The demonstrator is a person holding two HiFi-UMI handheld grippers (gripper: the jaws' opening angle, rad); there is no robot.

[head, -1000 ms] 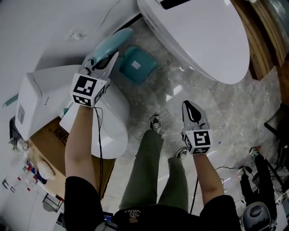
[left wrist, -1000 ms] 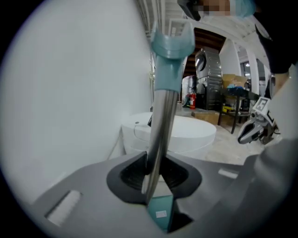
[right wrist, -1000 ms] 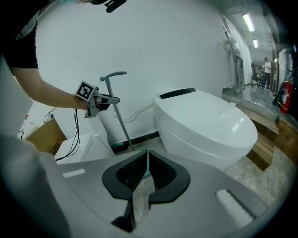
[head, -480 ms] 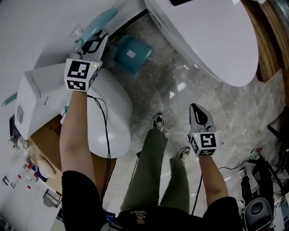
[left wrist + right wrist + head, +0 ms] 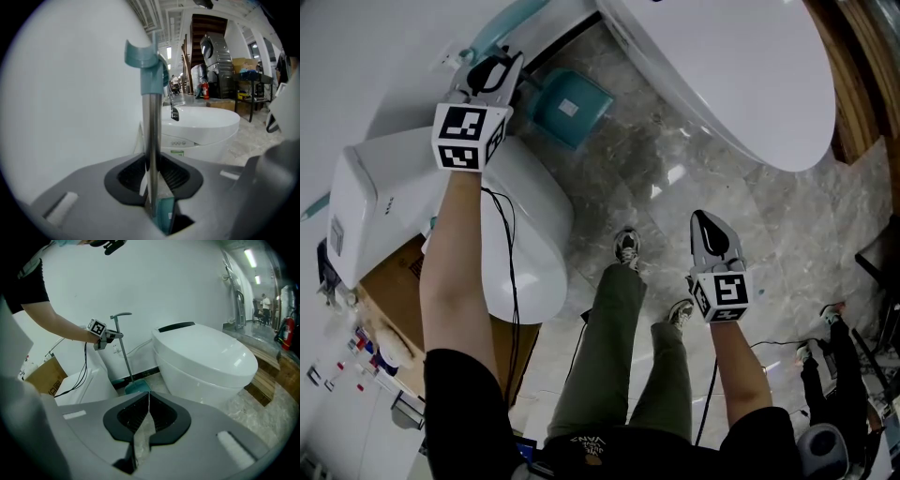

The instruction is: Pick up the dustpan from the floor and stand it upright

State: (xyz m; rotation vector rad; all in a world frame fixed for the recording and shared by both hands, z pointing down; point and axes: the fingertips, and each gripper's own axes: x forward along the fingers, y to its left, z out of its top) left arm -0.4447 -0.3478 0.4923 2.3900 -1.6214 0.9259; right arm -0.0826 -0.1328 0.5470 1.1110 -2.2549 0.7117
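There is one dustpan (image 5: 570, 108). Its blue-green pan sits on the floor (image 5: 675, 216) by the wall, between one big toilet (image 5: 722, 66) and one smaller toilet (image 5: 525, 216). Its one long pole (image 5: 151, 117) stands almost straight up. There are two tools. The left tool (image 5: 492, 70) is closed on the pole, high up. The right tool (image 5: 710, 230) is shut tight and holds nothing, well apart from the dustpan.

Teal dustpan (image 5: 570, 108), grey veined floor (image 5: 694, 206), white toilet (image 5: 722, 66)
You see a silvery handle (image 5: 151, 136) with a teal clip on top; your left gripper (image 5: 492, 70) and right gripper (image 5: 709, 230) are grey, each with black-and-white square markers; your trousers (image 5: 609, 366) are olive; the box (image 5: 389, 291) is brown.
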